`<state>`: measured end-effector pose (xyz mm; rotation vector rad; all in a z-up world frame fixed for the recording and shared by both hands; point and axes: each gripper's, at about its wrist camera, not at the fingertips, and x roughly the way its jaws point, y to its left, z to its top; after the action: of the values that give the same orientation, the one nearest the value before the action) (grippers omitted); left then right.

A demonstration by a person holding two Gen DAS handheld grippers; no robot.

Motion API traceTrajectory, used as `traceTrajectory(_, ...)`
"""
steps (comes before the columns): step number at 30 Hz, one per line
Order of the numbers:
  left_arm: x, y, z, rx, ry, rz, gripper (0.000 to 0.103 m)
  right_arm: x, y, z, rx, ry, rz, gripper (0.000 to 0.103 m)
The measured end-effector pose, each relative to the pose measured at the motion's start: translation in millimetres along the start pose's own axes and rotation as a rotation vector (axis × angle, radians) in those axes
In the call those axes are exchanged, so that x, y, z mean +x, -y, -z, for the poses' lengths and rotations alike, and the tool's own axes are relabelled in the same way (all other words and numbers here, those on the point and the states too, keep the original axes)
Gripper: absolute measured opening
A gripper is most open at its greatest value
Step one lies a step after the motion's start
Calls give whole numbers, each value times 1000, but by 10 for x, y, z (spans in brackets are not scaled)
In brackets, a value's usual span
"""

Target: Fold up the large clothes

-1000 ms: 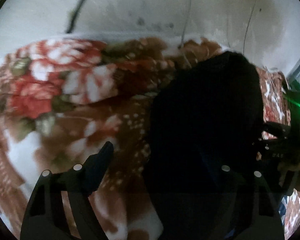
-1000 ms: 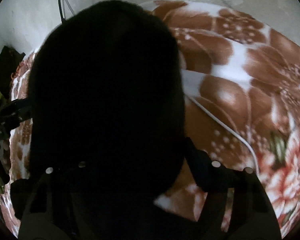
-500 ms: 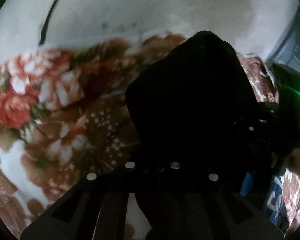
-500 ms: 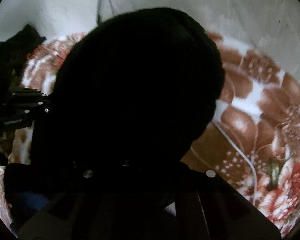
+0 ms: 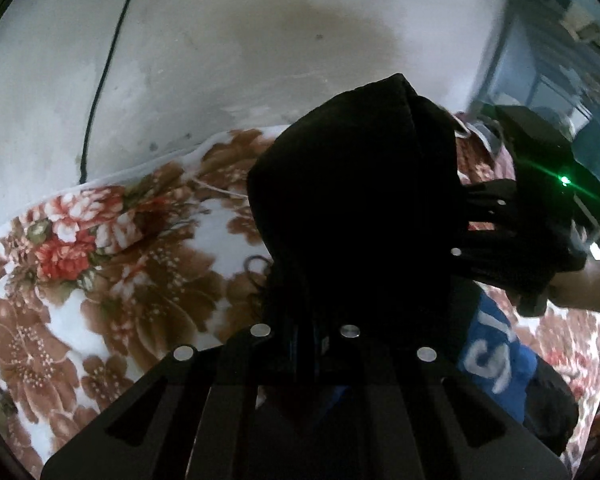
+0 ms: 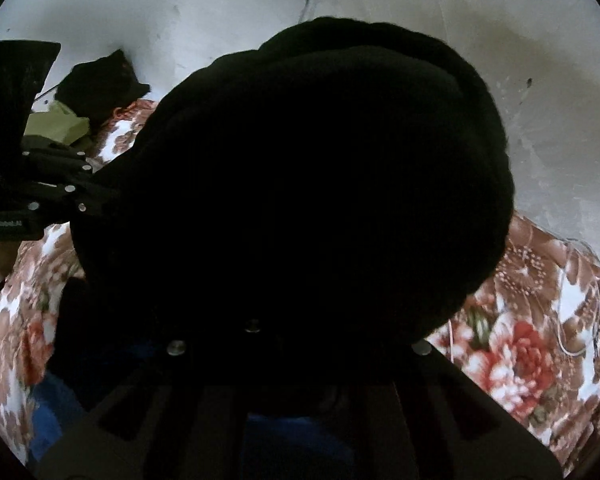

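The black garment (image 5: 352, 208) hangs lifted above the bed (image 5: 112, 280), bunched and unfolded, so folding is hardly begun; the left tool (image 5: 304, 344) is clamped on its thick, matte cloth; the right tool (image 6: 260, 344) looks clamped too; a blue printed panel (image 5: 488, 356) shows beneath; the bed's cover is plush and floral.

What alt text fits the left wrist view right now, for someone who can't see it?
The left gripper, fingers closed, pinches a black garment with a blue printed panel, lifted above a floral blanket. The right gripper grips the same garment from the right, against a stained white wall.
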<state>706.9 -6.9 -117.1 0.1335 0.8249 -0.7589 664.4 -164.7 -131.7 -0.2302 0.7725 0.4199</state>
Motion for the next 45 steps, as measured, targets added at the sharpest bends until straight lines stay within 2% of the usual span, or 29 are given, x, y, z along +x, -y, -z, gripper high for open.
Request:
traceTrajectory(6, -201, 415, 407, 51, -19, 24, 3, -384, -355, 591, -89, 19, 23, 6)
traceTrajectory(9, -216, 615, 696, 86, -59, 35, 3, -434, -617, 796, -119, 11, 31, 6)
traceTrajectory(11, -191, 702, 873, 96, -86, 38, 3, -495, -710, 958, -142, 21, 73, 6)
traceTrajectory(14, -134, 826, 1155, 109, -128, 26, 3, -579, -804, 1246, -96, 17, 101, 9)
traceTrajectory(16, -112, 933, 1280, 148, -150, 13, 3, -626, -883, 1410, -95, 13, 119, 17)
traceTrajectory(18, -74, 1086, 1411, 219, -176, -9, 3, -683, -910, 1585, -75, 8, 131, 40)
traceTrajectory(19, -45, 1161, 1477, 260, -190, -20, 3, -721, -913, 1688, -56, 0, 133, 43)
traceTrajectory(20, -13, 1227, 1545, 292, -204, -33, 3, -774, -907, 1785, -35, -1, 147, 51)
traceTrajectory(21, 5, 1273, 1593, 310, -214, -39, 3, -827, -891, 1853, -12, 2, 152, 64)
traceTrajectory(22, 26, 1320, 1649, 327, -223, -47, 3, -898, -858, 1934, 24, 3, 153, 69)
traceTrajectory(27, 23, 1447, 1828, 357, -239, -91, 6, -1210, -785, 2237, 143, -48, 147, 71)
traceTrajectory(28, 7, 1476, 1870, 361, -245, -97, 12, -1298, -785, 2319, 157, -54, 145, 71)
traceTrajectory(29, -22, 1509, 1914, 362, -251, -101, 29, -1362, -782, 2358, 174, -58, 148, 71)
traceTrajectory(30, -55, 1547, 1950, 361, -258, -96, 39, -1501, -774, 2457, 196, -60, 149, 71)
traceTrajectory(31, -102, 1590, 1983, 363, -258, -98, 60, -1582, -751, 2469, 210, -63, 148, 71)
traceTrajectory(32, -166, 1636, 2009, 363, -254, -99, 68, -1650, -759, 2472, 219, -65, 149, 71)
traceTrajectory(34, -297, 1710, 2035, 346, -254, -98, 71, -1865, -725, 2490, 263, -74, 160, 71)
traceTrajectory(38, -690, 1737, 1937, 179, -186, -78, 89, -2138, -701, 2394, 299, -69, 175, 72)
traceTrajectory(41, -899, 1736, 1742, 47, -114, -55, 98, -2323, -655, 2058, 327, -17, 180, 82)
traceTrajectory(42, -930, 1735, 1682, 16, -93, -54, 98, -2366, -636, 1912, 339, -1, 177, 86)
traceTrajectory(45, -917, 1658, 1485, -107, -37, -35, 98, -2282, -639, 1560, 330, 7, 167, 87)
